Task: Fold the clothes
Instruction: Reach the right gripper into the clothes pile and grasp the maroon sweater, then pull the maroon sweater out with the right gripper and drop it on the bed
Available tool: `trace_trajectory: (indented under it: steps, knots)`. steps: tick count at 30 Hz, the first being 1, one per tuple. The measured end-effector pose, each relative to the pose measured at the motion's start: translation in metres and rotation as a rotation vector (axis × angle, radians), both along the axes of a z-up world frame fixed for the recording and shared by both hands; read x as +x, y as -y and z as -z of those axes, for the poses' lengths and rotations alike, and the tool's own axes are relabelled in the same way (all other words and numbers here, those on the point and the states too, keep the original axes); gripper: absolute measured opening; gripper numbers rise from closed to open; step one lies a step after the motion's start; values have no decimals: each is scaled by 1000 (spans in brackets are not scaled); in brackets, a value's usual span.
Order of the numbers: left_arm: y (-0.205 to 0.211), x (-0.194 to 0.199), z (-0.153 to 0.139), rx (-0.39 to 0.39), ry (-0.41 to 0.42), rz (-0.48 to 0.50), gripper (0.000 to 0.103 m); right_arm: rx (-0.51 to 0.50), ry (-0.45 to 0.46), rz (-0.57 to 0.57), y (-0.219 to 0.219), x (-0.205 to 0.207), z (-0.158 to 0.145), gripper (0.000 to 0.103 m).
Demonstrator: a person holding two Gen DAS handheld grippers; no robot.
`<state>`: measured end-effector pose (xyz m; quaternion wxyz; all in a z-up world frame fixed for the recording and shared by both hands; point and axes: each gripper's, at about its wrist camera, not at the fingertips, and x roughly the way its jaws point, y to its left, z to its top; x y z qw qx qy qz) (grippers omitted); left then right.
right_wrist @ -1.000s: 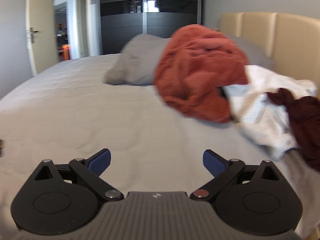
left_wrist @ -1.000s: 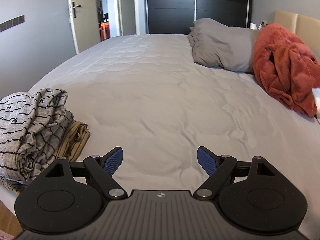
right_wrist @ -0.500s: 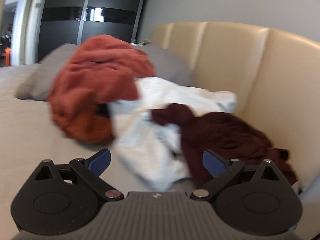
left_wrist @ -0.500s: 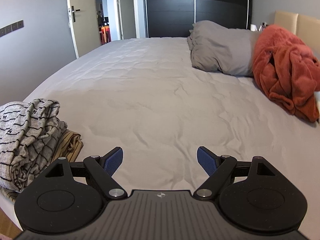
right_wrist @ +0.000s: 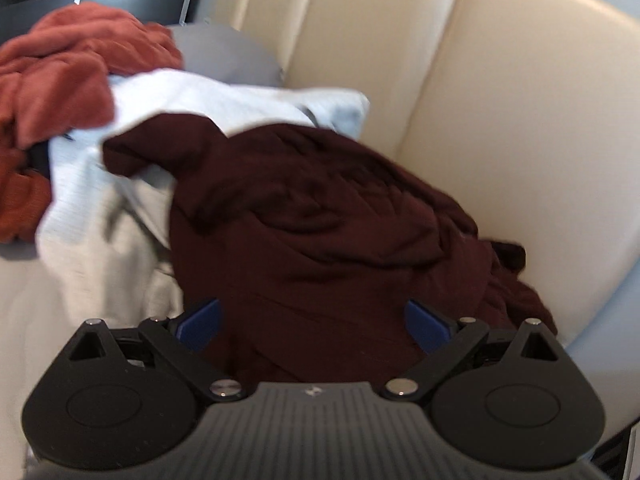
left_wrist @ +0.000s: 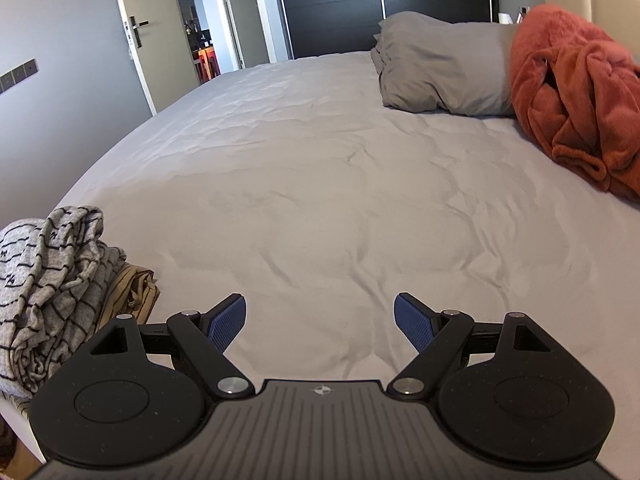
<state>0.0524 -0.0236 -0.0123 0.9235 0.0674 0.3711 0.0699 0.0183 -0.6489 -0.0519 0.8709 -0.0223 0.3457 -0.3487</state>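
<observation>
Bedroom, grey walls; wide bed under a pale grey quilted cover, mostly bare across the middle. Far end: black wardrobe, open doorway and white door at left. Grey pillow near the head of the bed, touching a heaped rust-orange fleece on its right. Near left edge of the bed: folded pile, grey striped-and-checked garment on top, mustard striped garment showing beneath it. Left gripper over bare cover beside that pile, blue pads well apart, nothing between them, touching no cloth. Right wrist view, somewhat blurred: cream padded headboard behind a loose heap of unfolded clothes. Dark maroon garment crumpled in front, lying against the headboard and partly over a white ribbed garment; same rust-orange fleece further left, grey pillow behind it. Right gripper low at the maroon garment, jaws wide and closing, maroon cloth filling the gap between the blue pads; pads apparently not yet pressing on it, though blur leaves contact at the tips uncertain.
</observation>
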Motion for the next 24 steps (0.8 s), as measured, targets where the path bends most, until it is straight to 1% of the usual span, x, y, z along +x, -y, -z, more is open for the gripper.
trace_trajectory:
  steps: [1, 3, 5, 7, 8, 9, 10, 12, 14, 16, 20, 24]
  knots:
    - [1, 1, 1, 5, -3, 2, 82, 13, -9, 18, 5, 0, 5, 82]
    - [1, 2, 3, 11, -10, 3, 82, 31, 9, 30, 11, -3, 9, 74]
    - [1, 3, 4, 13, -15, 1, 82, 25, 2, 20, 11, -2, 9, 64]
    - [1, 4, 3, 12, -15, -1, 82, 19, 4, 10, 8, -1, 5, 45]
    - [2, 3, 3, 12, -13, 0, 82, 22, 16, 13, 7, -3, 3, 39]
    - [1, 3, 3, 10, -11, 1, 82, 20, 29, 18, 6, -4, 0, 31]
    - [1, 2, 2, 9, -8, 3, 82, 19, 40, 21, 5, -5, -2, 27]
    - [0, 1, -1, 4, -1, 6, 82, -2, 66, 17, -2, -7, -13, 24]
    - [-1, -2, -4, -2, 8, 8, 82, -31, 97, 6, -10, -9, -25, 23]
    - [-3, -4, -6, -7, 16, 7, 82, -44, 155, -14, -19, -12, -45, 22]
    - [-5, -8, -11, -20, 30, 11, 82, -11, 282, -92, -50, -16, -92, 22]
    - [-8, -13, -19, -33, 50, 20, 82, 51, 367, -197, -90, -10, -129, 22]
